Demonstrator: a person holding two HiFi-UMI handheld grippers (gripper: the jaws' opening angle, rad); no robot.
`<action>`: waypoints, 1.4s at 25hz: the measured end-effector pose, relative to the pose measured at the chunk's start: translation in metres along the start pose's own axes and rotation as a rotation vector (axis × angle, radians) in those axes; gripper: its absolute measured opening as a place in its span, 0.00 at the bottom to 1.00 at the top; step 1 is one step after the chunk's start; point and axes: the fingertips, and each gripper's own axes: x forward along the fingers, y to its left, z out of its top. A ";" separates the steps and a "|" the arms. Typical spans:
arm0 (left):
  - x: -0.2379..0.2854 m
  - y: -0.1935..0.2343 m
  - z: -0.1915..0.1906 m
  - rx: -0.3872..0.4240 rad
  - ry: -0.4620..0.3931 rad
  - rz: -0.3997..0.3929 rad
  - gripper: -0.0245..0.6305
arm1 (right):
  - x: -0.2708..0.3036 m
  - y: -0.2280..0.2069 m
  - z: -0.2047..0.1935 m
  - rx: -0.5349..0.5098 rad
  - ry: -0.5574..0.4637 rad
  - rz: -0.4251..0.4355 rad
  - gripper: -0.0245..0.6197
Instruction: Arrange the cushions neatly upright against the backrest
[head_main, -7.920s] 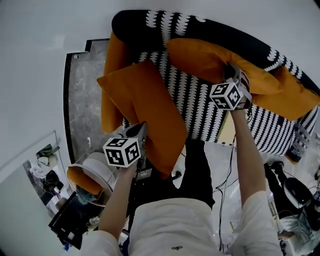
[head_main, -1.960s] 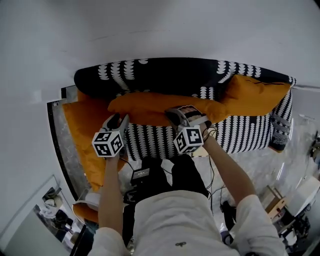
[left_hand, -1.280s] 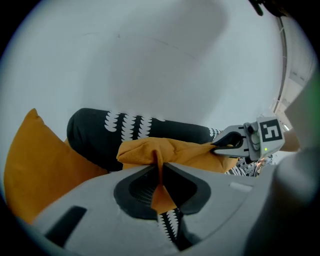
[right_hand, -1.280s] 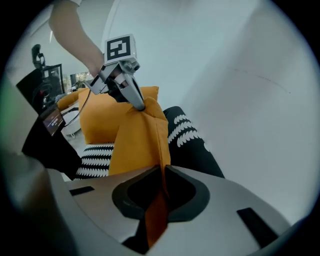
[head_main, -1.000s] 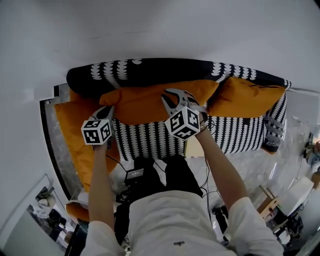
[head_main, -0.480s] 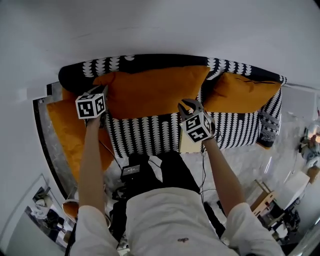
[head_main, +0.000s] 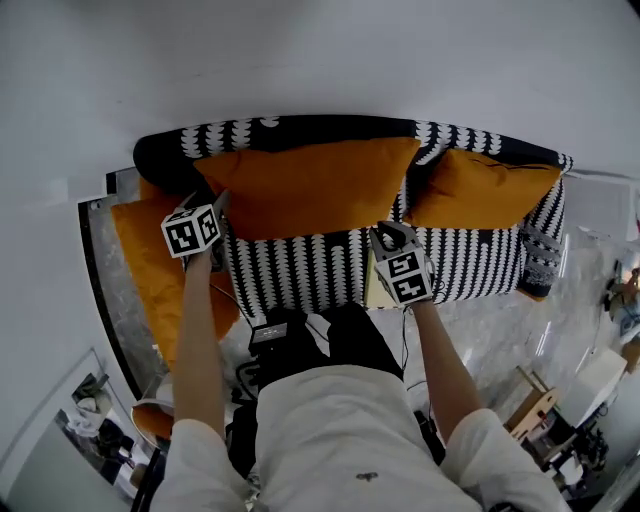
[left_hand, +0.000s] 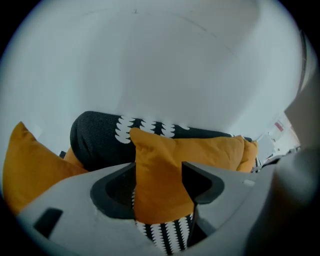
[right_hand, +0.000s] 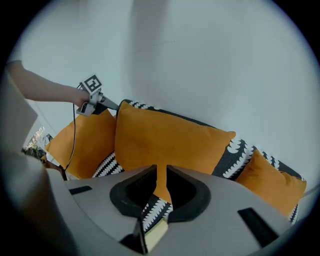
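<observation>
Three orange cushions lie on a black-and-white patterned sofa (head_main: 300, 270). The large middle cushion (head_main: 310, 185) stands upright against the backrest (head_main: 300, 135). A smaller right cushion (head_main: 480, 190) leans beside it. The left cushion (head_main: 160, 265) hangs at the sofa's left end. My left gripper (head_main: 215, 205) is at the middle cushion's left edge; its jaws have just been opening. That cushion (left_hand: 190, 152) shows between the open jaws of this gripper (left_hand: 158, 167), unpressed. My right gripper (head_main: 385, 235) hovers over the seat's front, shut and empty (right_hand: 161, 170), apart from the middle cushion (right_hand: 165, 140).
A white wall rises behind the sofa. A pale yellow pad (head_main: 375, 290) sits at the seat's front edge. A black device (head_main: 268, 333) with cables lies on the floor by the person's legs. Clutter stands at the lower left (head_main: 150, 415) and right.
The right gripper has let go of the middle cushion and drawn back to the seat's front. The cushion now stands against the backrest. The left gripper stays at its left edge.
</observation>
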 end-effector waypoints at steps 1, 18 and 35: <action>-0.009 -0.001 -0.009 0.017 0.015 0.001 0.47 | -0.006 0.000 -0.001 0.008 -0.006 -0.003 0.11; -0.213 -0.103 -0.045 -0.052 -0.244 -0.121 0.48 | -0.116 0.031 -0.016 0.076 -0.163 0.063 0.10; -0.283 -0.195 -0.138 -0.068 -0.288 -0.136 0.38 | -0.185 0.071 -0.121 0.054 -0.162 0.121 0.10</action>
